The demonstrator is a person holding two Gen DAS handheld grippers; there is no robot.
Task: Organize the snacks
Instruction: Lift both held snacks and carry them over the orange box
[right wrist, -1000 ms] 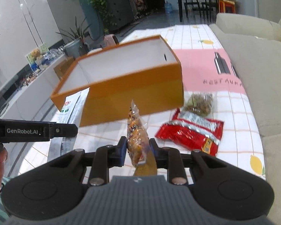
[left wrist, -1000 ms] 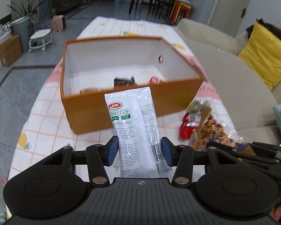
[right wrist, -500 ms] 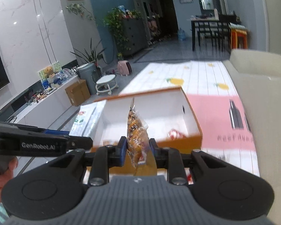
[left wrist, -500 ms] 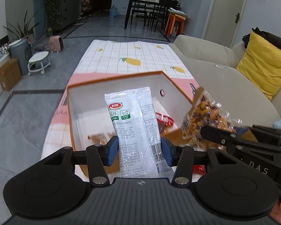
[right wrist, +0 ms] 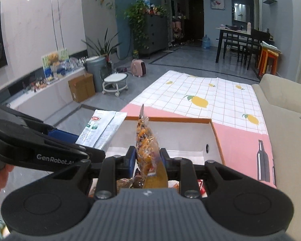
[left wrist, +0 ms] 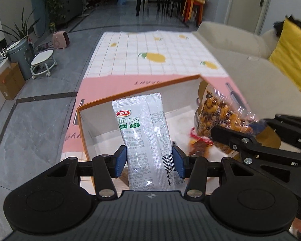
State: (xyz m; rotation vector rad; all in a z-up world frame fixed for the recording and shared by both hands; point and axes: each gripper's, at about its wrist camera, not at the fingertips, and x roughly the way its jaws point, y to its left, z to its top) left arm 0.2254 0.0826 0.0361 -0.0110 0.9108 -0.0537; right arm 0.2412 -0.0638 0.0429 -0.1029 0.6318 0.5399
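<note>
My left gripper (left wrist: pixel 149 161) is shut on a white snack packet (left wrist: pixel 144 132) with a red logo, held upright over the near left part of the orange box (left wrist: pixel 140 90). My right gripper (right wrist: pixel 147 158) is shut on a clear bag of orange and dark snacks (right wrist: pixel 144 140), held over the box (right wrist: pixel 216 136). The bag also shows in the left wrist view (left wrist: pixel 220 116), with the right gripper (left wrist: pixel 250 138) at the right. The white packet (right wrist: pixel 102 128) shows at the left of the right wrist view. Red and brown snacks (left wrist: pixel 198 142) lie inside the box.
The box stands on a table with a pink and lemon-check cloth (left wrist: pixel 150 58). A beige sofa (left wrist: pixel 250 76) with a yellow cushion (left wrist: pixel 291 52) runs along the right. A low cabinet (right wrist: pixel 40 96) and a stool (right wrist: pixel 115 80) stand on the floor to the left.
Both grippers have risen and moved forward over the box with their snacks. The box now lies below them. The red pack and loose snacks on the cloth have left the view.
</note>
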